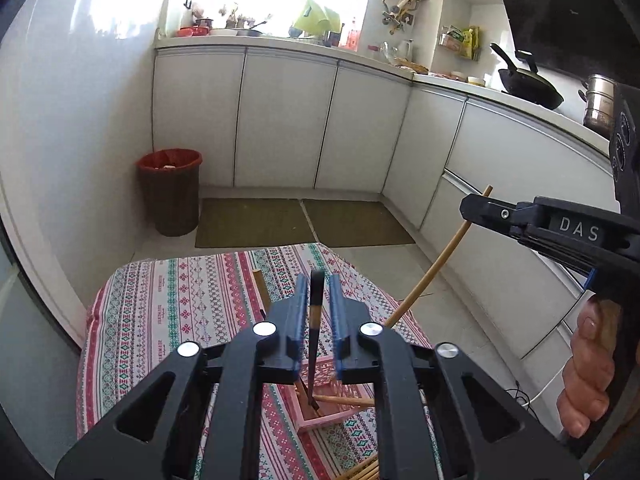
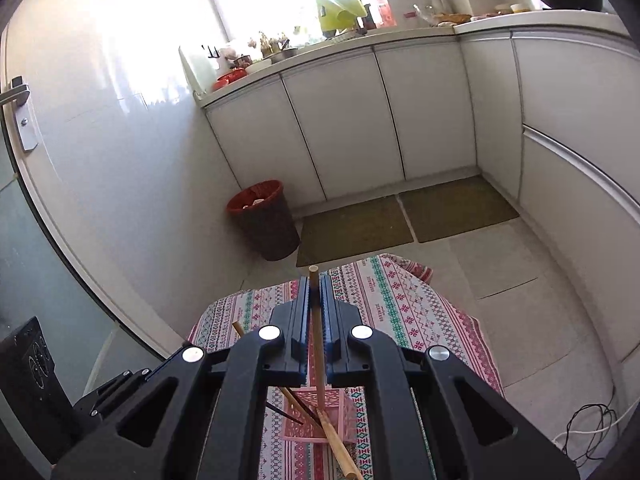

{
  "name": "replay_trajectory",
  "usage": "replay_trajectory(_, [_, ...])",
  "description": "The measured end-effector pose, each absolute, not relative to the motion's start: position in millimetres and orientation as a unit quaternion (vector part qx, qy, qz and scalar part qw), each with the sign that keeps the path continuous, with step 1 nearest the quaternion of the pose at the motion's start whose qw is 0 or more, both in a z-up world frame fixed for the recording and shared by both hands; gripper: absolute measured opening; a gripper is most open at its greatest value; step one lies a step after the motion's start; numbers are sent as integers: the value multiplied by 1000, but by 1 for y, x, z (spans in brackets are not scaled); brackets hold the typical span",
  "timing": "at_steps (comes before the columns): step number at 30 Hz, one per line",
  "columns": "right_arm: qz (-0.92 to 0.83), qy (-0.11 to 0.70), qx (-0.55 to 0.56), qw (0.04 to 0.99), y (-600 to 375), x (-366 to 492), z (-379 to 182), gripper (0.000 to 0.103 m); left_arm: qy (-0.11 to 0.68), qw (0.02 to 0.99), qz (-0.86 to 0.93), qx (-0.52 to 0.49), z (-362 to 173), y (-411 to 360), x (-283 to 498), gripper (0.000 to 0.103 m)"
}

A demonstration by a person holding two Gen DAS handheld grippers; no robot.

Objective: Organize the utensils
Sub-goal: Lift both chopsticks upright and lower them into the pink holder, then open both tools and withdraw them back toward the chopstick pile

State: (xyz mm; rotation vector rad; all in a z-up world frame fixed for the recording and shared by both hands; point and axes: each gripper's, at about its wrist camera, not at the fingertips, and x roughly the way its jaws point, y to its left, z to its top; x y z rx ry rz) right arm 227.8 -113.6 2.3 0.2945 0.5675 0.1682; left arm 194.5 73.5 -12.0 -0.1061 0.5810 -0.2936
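We saw the tabletop (image 1: 168, 304) under a patterned cloth, w/ a pink basket (image 2: 320, 420) on it. Our left claw (image 1: 319, 312) stood spread, a dark chopstick (image 1: 314, 340) loose between the pads, tip in the basket. Our right claw (image 2: 316, 316) pinched a pale chopstick (image 2: 316, 336), its lower end at the basket too. Risk, we judged: the loose stick could topple out, or the right one snag the basket wall & tip it.

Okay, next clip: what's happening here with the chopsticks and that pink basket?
A person holds a gripper in each hand over a table with a patterned cloth. The right gripper is clamped on a light wooden chopstick angled toward the pink basket. The left gripper has its jaws apart around a dark chopstick whose tip is already in the basket.
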Motion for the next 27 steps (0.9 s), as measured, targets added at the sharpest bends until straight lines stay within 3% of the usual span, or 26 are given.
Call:
replay_trajectory(1, [83, 279, 143, 946, -113, 227, 1, 6, 282, 947, -144, -64, -12, 77, 193, 30])
replay_trajectory(18, [82, 311, 139, 937, -96, 240, -21, 9, 274, 949, -121, -94, -8, 99, 188, 34])
replay_trajectory(27, [65, 299, 112, 945, -95, 218, -12, 10, 271, 953, -111, -76, -3, 93, 177, 44])
